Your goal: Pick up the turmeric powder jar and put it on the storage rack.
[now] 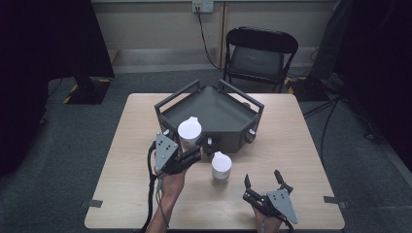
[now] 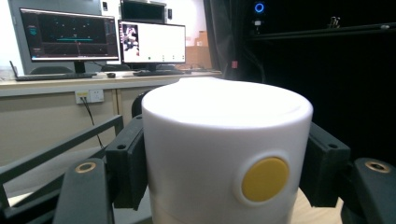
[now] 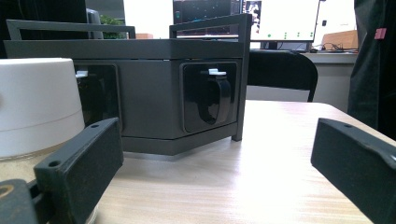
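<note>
A white cup (image 1: 189, 132) with a lid is gripped by the left claw (image 1: 193, 154), whose two black pads are pressed against its sides; in the left gripper view a round yellow spot (image 2: 265, 179) is seen on the cup's wall (image 2: 224, 154) between the pads. The cup is held just in front of the near wall of a dark grey tray (image 1: 194, 99) with raised rails, which takes up the far middle of the surface (image 1: 291, 145). The tray's near wall carries recessed panels, and a black latch (image 3: 215, 98) with a white tab is set in one of them. That wall lies directly behind the held cup.

A second white cup (image 1: 221, 166) stands on the surface just to the right of the left claw, between the two claws and close to the tray's near corner. In the right gripper view it is seen at the left edge, near the left pad.

The left hand (image 1: 171, 183) comes in from the near edge, the forearm angled toward the tray, with the claw pointing forward and a little to the right. The right claw (image 1: 263, 181) is held low near the near right part of the surface, pointing toward the tray, its jaws spread wide with nothing between them.

Beyond the far edge a black folding chair (image 1: 260, 56) stands on the floor.
</note>
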{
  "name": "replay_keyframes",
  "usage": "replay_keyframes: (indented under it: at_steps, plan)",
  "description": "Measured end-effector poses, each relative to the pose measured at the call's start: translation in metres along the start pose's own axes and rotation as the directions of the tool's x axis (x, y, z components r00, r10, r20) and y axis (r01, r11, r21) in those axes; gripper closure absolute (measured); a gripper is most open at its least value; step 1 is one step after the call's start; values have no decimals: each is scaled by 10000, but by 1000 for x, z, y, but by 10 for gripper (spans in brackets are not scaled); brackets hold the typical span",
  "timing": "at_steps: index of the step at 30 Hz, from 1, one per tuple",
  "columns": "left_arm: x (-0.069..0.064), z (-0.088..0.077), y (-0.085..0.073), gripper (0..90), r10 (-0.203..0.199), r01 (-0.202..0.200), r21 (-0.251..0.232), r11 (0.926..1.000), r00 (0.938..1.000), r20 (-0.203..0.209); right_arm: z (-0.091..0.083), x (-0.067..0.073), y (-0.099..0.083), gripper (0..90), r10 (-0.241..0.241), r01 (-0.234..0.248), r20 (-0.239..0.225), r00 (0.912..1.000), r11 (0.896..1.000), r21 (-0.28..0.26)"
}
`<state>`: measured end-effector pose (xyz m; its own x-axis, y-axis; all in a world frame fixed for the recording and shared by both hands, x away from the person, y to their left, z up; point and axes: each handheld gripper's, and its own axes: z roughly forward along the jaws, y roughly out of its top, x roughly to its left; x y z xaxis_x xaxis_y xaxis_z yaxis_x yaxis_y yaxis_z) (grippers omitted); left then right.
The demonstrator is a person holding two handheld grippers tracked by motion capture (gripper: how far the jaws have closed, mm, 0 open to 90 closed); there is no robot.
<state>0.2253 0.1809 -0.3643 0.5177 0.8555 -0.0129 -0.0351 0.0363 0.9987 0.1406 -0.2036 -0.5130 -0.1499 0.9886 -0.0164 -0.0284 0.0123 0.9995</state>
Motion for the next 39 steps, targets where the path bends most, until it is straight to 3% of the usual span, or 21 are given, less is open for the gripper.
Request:
replay_keyframes:
  at_steps: [12,23,30,33,35,39]
  plan:
    - [10,33,10,309,-285,292,251,9993,9993,-262,0,0,0,9,8,-8,-21,10000,10000,-5]
    - [21,68,21,309,-237,260,432,9987,9983,-542,0,0,0,9,9,-9,-26,10000,10000,-3]
    - [21,89,20,309,53,-3,494,9988,9949,-1007,0,-1,0,9,11,-11,-38,10000,10000,1]
    - [23,97,16,309,-107,167,512,9986,9932,-1161,0,-1,0,9,9,-9,-37,10000,10000,0]
    - [23,104,14,310,24,64,648,9979,9910,-1342,0,-1,0,9,11,-11,-36,10000,10000,1]
    - [29,111,11,310,-354,482,816,9955,9879,-1513,0,-1,0,9,7,-7,-44,10000,10000,6]
